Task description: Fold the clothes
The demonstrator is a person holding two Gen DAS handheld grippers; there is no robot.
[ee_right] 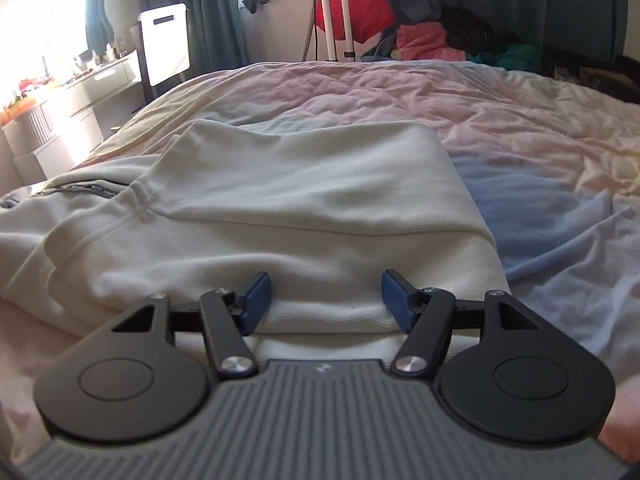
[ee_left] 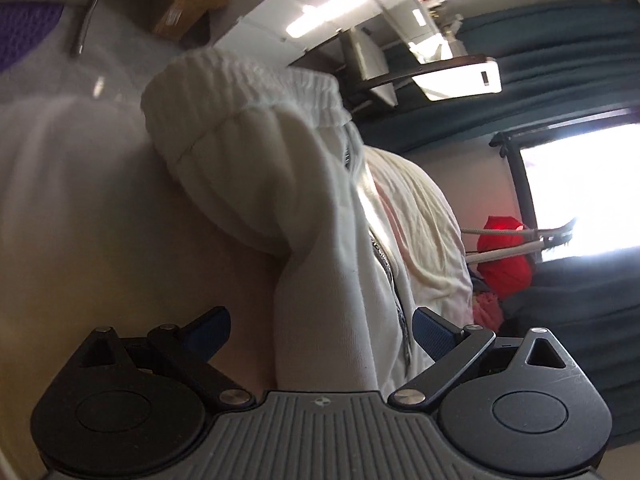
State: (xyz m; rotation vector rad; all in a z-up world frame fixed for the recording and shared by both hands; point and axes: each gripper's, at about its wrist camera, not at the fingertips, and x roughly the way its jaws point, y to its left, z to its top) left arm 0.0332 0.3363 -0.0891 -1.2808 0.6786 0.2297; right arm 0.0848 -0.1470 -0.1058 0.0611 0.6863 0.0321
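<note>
A white zip-up sweatshirt (ee_right: pixel 280 208) lies partly folded on the bed, its zipper showing at the left. My right gripper (ee_right: pixel 325 300) is open, its blue pads on either side of the garment's near folded edge. In the left wrist view, rolled sideways, the same sweatshirt (ee_left: pixel 328 280) runs between the blue pads of my open left gripper (ee_left: pixel 322 334); its ribbed cuff or hem (ee_left: pixel 256 84) bunches further out. I cannot tell whether either gripper's pads touch the cloth.
The bed's wrinkled pale quilt (ee_right: pixel 500 120) spreads to the right and beyond. A white dresser (ee_right: pixel 80 92) stands left of the bed. A red garment (ee_right: pixel 360 8) and a clothes pile (ee_right: pixel 460 48) sit past the far edge, under a window with teal curtains.
</note>
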